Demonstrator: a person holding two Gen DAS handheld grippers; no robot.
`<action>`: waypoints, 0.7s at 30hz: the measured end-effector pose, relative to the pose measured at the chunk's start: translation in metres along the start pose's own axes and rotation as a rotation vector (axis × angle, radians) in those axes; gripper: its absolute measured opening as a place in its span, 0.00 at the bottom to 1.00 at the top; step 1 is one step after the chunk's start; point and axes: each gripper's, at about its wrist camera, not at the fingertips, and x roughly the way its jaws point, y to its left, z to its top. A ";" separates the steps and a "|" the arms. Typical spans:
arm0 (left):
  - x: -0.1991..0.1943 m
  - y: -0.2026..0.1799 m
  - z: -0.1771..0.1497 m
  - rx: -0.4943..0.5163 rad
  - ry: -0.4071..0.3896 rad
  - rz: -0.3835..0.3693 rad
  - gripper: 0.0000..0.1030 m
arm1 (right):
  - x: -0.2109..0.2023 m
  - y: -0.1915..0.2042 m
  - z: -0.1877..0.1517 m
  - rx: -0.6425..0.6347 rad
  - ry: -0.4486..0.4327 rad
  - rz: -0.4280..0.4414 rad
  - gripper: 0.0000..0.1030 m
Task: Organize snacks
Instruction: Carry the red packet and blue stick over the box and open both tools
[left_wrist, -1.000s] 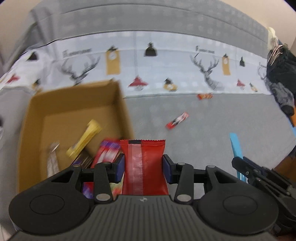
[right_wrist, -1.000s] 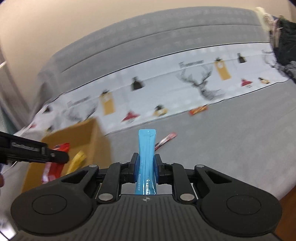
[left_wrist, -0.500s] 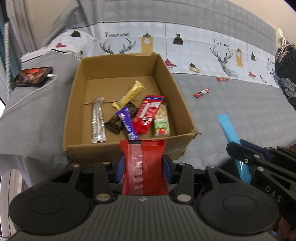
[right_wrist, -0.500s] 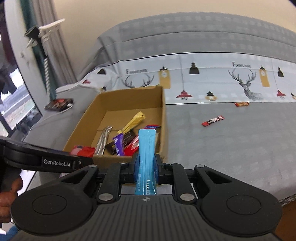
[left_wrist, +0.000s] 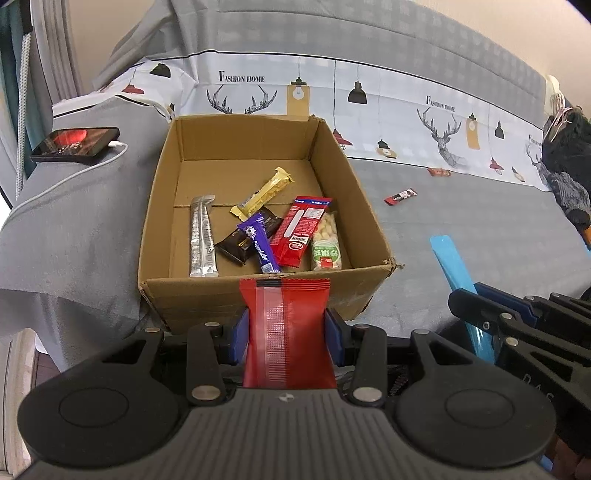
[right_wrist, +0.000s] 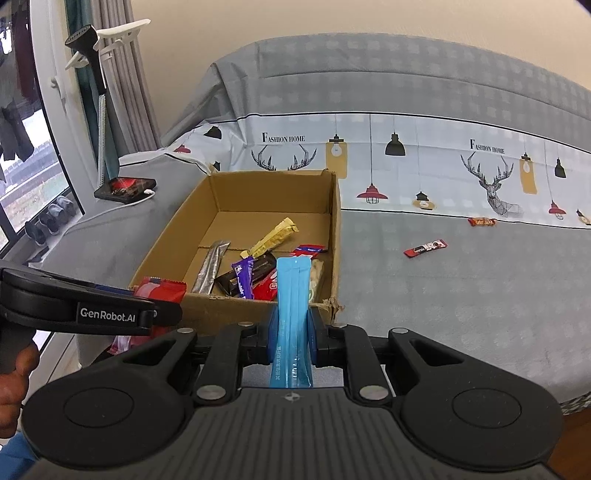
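Left tongs (left_wrist: 287, 334) clamped on a red snack packet (left_wrist: 288, 332), just short of the cardboard box's (left_wrist: 258, 299) near wall. Right tongs (right_wrist: 291, 334) clenched on a blue stick sachet (right_wrist: 292, 314), before the box's near right corner. Inside the box: silver sachets (left_wrist: 202, 240), dark wrapper (left_wrist: 243, 240), purple bar (left_wrist: 260, 245), red pack (left_wrist: 301, 230), peanut bag (left_wrist: 325, 243), yellow bar (left_wrist: 264, 195). Beyond the box on the bed (left_wrist: 480, 214), right: red-black bar (left_wrist: 400, 195), farther an orange bar (left_wrist: 439, 172).

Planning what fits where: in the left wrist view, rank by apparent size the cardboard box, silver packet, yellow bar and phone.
1. cardboard box
2. phone
3. silver packet and yellow bar look alike; unranked.
The phone lies farther away than the packet, so its rank is unsure.
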 end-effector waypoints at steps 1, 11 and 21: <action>0.001 0.001 0.000 -0.003 0.002 -0.001 0.46 | 0.002 0.002 0.000 -0.001 0.003 0.000 0.17; 0.012 0.008 0.005 -0.016 0.024 -0.003 0.46 | 0.014 0.003 0.002 -0.009 0.033 -0.002 0.17; 0.023 0.030 0.026 -0.037 0.016 0.035 0.46 | 0.033 0.002 0.018 -0.008 0.030 -0.004 0.17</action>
